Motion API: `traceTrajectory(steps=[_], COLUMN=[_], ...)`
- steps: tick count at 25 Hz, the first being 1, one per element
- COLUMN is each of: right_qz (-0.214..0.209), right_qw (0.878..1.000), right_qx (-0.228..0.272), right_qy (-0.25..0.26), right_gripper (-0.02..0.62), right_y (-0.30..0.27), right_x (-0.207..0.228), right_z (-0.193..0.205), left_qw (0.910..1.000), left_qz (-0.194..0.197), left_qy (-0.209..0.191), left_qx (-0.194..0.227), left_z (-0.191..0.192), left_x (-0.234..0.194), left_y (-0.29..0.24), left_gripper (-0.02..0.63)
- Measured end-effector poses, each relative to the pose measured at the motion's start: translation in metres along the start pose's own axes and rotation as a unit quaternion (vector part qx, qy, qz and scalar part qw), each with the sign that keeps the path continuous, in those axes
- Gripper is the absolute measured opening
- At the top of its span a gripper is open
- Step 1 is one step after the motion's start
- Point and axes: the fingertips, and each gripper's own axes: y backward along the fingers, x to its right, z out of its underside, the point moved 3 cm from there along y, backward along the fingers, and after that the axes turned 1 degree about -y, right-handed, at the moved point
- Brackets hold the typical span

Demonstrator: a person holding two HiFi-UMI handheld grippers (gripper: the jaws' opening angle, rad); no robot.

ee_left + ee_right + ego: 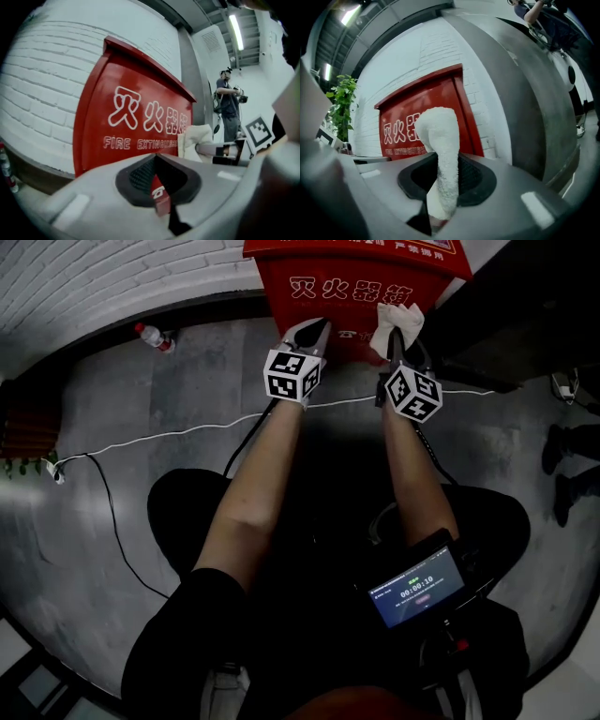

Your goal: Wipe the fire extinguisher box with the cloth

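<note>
Cloth [440, 154]: white terry, pinched low in the clenched right tongs [443, 187]. A long fold stands up out of the jaws and bends toward the box [319, 282].

Left tongs [157, 185]: jaws drawn together and grasping nothing, with only a sliver of red box showing through the slit. The tips lie near the box front, under the lettering; whether they touch it cannot be told.

Box: red with white lettering, standing against a white brick wall [42, 93]. The cloth sits at its upper right front, touching it or just short of it.

Likely hazards:
- **Cloth slipping out.** The pinch takes only a narrow strip, so drag across the painted face could pull the cloth free.
- **Scraped paint.** The free fold may flop aside under pressure, leaving the hard jaw tips against the paint instead of the terry.
- **Idle tongs in the way.** The left tongs, so close to the front, could knock the box or block the wiping stroke.
- **Cable underfoot.** A white cable [187, 432] crosses the floor between person and box and could catch a foot on a step forward.
</note>
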Motion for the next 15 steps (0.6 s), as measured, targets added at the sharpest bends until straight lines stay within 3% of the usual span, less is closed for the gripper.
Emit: traceTrajectory(steps=[9, 15], right_qz=[-0.135, -0.17], right_qw=[0.99, 0.982], right_qx=[-0.048, -0.075], right_qy=[0.015, 0.017], right_gripper=[0.097, 0.097], right_y=[-0.02, -0.033], right_x=[-0.132, -0.177], right_z=[0.065, 0.102], left_qw=[0.9967, 0.9939], left_qz=[-0.078, -0.103], left_qy=[0.013, 0.016], left_qx=[-0.016, -0.034], left_z=[0.017, 0.035], left_x=[-0.066, -0.096], left_y=[0.068, 0.091], left_gripper=[-0.002, -0.002])
